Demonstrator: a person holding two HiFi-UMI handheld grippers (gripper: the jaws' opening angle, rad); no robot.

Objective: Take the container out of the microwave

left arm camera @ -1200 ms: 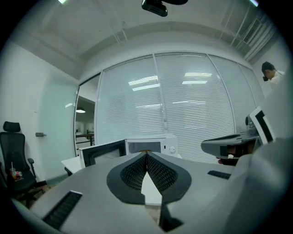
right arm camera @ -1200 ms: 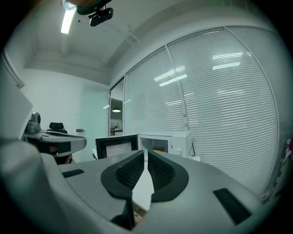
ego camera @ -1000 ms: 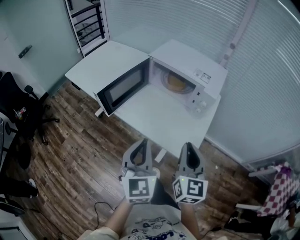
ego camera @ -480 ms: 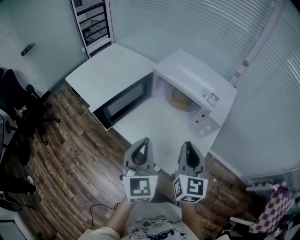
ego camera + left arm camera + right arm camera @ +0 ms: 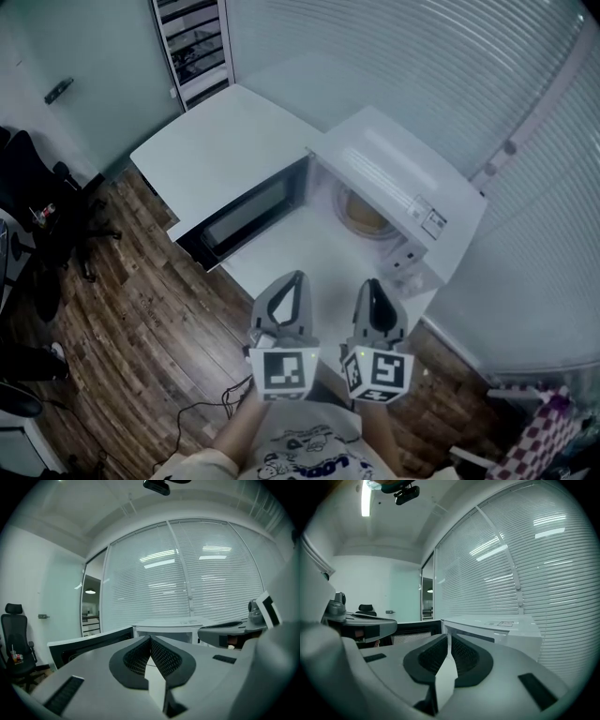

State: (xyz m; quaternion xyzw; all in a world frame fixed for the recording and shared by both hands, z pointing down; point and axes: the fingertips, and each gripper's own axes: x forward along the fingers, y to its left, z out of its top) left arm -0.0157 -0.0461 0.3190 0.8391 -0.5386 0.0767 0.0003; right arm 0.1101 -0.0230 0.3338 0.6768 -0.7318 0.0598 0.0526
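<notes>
A white microwave point(image 5: 403, 187) stands on a white table point(image 5: 216, 141) with its door point(image 5: 246, 214) swung open to the left. Inside its cavity sits a yellowish container point(image 5: 364, 216) on the turntable. Both grippers hover side by side at the table's near edge, short of the microwave. My left gripper point(image 5: 293, 277) is shut with nothing in it, and my right gripper point(image 5: 373, 283) is shut and empty too. In the left gripper view the microwave point(image 5: 173, 626) and its dark door point(image 5: 89, 645) show ahead of the shut left gripper point(image 5: 150, 638). The right gripper view shows the microwave point(image 5: 497, 627) beyond the shut right gripper point(image 5: 449, 637).
Window blinds point(image 5: 422, 66) run behind and to the right of the table. A shelf unit point(image 5: 192, 42) stands at the back left. A black office chair point(image 5: 37, 202) sits on the wooden floor point(image 5: 122, 309) at left, and a cable point(image 5: 202, 408) lies near my feet.
Both grippers have come closer to the table and the microwave, which now sit lower and nearer in the head view. The jaws stay shut.
</notes>
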